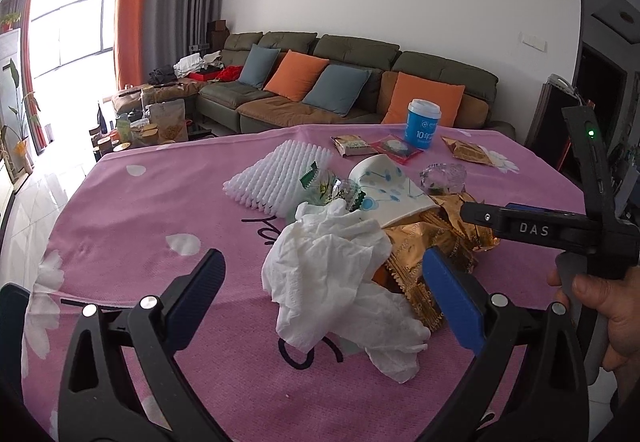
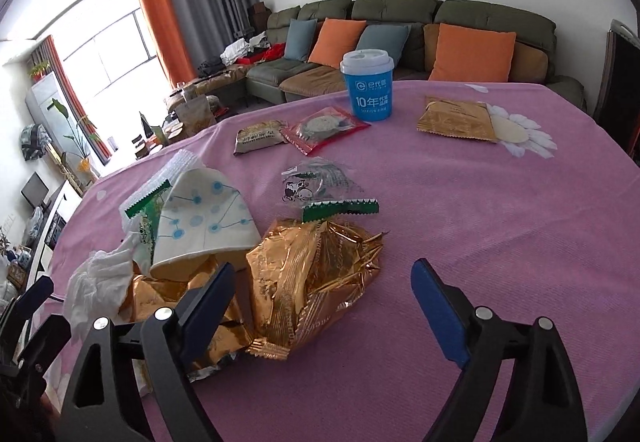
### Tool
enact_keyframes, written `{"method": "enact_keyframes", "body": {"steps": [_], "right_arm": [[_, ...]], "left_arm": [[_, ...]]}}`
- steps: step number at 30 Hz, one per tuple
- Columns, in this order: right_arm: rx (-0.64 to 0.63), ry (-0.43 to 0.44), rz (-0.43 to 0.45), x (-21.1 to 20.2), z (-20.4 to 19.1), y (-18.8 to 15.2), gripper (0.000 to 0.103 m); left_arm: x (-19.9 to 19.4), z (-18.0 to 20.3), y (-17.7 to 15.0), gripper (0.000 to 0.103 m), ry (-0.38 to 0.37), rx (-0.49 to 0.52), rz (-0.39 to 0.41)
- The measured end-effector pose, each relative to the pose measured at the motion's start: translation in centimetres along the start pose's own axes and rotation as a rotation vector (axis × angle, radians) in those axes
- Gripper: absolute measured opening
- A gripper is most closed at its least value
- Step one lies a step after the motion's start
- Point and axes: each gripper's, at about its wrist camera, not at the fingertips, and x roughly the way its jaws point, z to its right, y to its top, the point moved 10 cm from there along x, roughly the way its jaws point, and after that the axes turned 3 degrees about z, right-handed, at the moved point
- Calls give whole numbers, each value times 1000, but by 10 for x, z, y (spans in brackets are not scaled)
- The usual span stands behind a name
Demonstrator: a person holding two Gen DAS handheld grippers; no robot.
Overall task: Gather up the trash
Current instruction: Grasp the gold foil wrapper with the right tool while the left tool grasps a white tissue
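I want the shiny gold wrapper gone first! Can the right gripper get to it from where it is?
Probably yes. The right gripper has its jaws wide open just short of the crumpled gold wrapper, with nothing lying over that near side. The paper cup sits beside it, not in the way.

From my left wrist view, the crumpled tissue covered much of the gold wrapper, and the paper cup hid the rest. The person's hand was cut off at the right edge. The small print on the blue cup was unreadable.
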Motion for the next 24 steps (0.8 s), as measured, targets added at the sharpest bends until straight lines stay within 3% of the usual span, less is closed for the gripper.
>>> {"method": "enact_keyframes", "body": {"steps": [4, 13, 17, 21, 24], "right_arm": [[3, -19, -68, 16, 5, -9, 74], [-34, -51, -60, 9, 13, -12, 47], [-10, -13, -47, 5, 17, -13, 43], [6, 3, -35, -2, 20, -14, 43], [14, 5, -30, -5, 23, -16, 43]], "left_arm": [[3, 1, -1, 97, -6, 2, -8], [16, 10, -6, 95, -17, 25, -38], [22, 12, -11, 75, -21, 30, -67], [22, 6, -10, 65, -15, 4, -62], [25, 4, -13, 47, -25, -16, -78]]}}
